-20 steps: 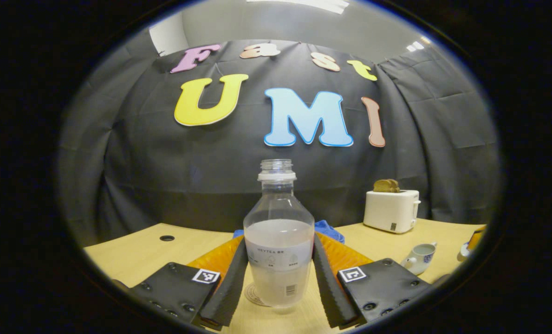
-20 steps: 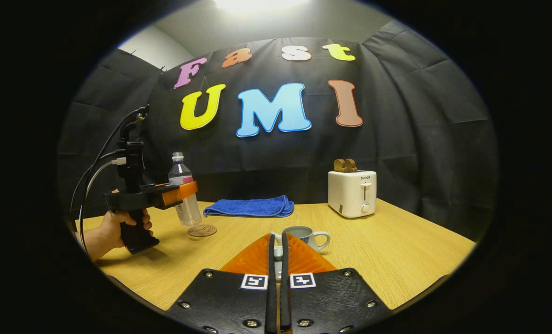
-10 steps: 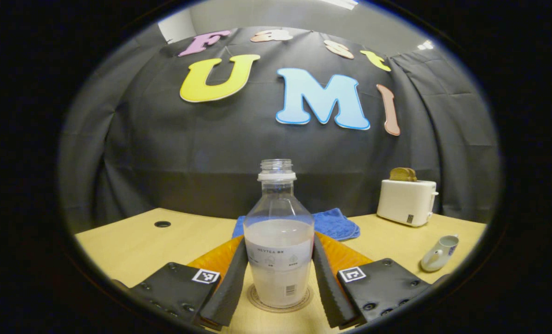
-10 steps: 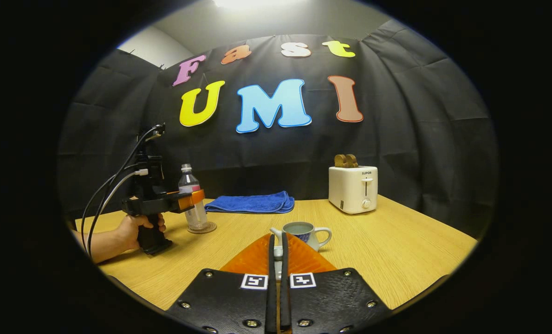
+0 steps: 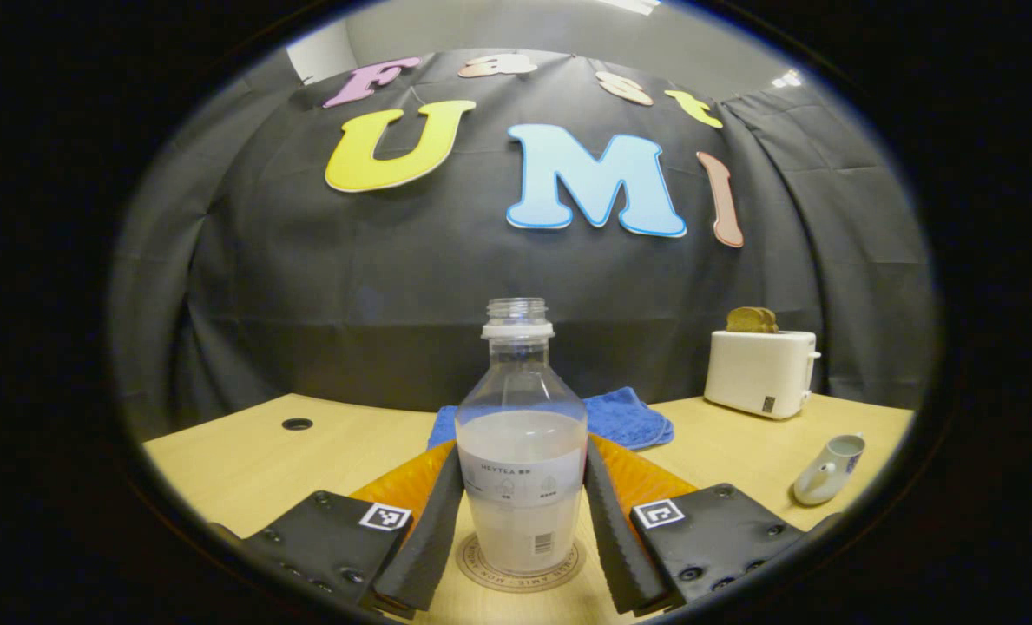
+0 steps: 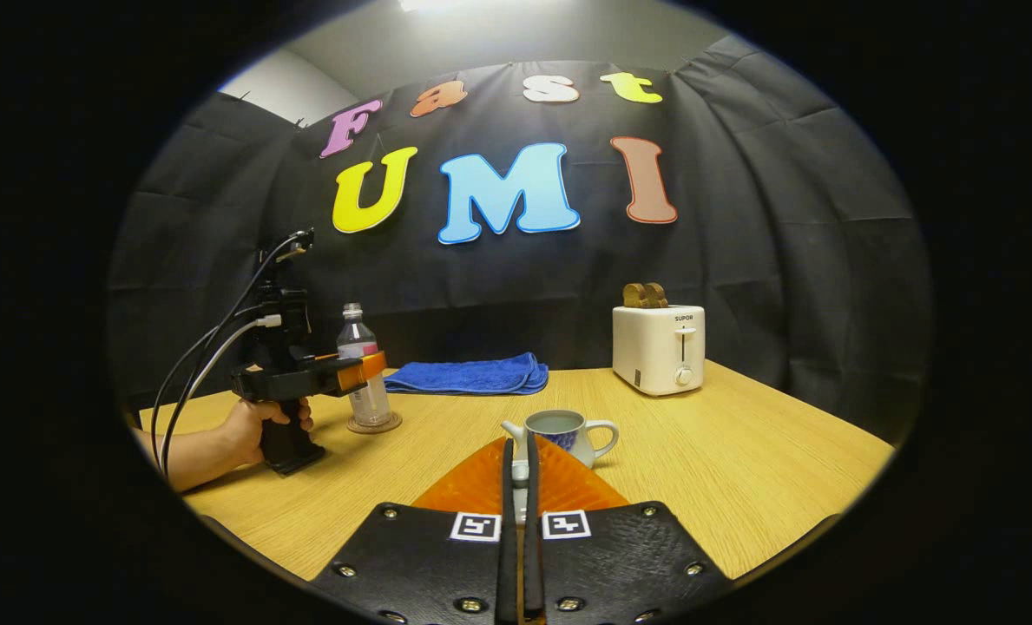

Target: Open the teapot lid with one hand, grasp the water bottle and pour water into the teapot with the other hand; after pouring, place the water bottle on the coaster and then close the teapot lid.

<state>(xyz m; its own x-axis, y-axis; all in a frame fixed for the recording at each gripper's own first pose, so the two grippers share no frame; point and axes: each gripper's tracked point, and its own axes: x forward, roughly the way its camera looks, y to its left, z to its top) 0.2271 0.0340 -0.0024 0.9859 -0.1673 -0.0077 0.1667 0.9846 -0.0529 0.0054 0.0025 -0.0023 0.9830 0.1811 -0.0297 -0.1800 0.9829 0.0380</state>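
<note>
The clear, capless water bottle, about half full, stands upright on the round coaster. My left gripper is shut on it, one finger pressing each side at the label. In the right gripper view the same bottle sits on the coaster at the left, with the left gripper around it and a hand on the grip. The white teapot stands lidless on the table, just beyond my right gripper. That gripper is shut on a small white piece, the teapot lid, mostly hidden between the fingers.
A white toaster with bread in it stands at the back right of the wooden table. A folded blue towel lies against the booth wall behind the bottle. The teapot is at the far right of the left gripper view.
My left gripper has come down with the bottle, and its base now sits centred on the coaster. The right gripper has stayed shut and barely shifted.
</note>
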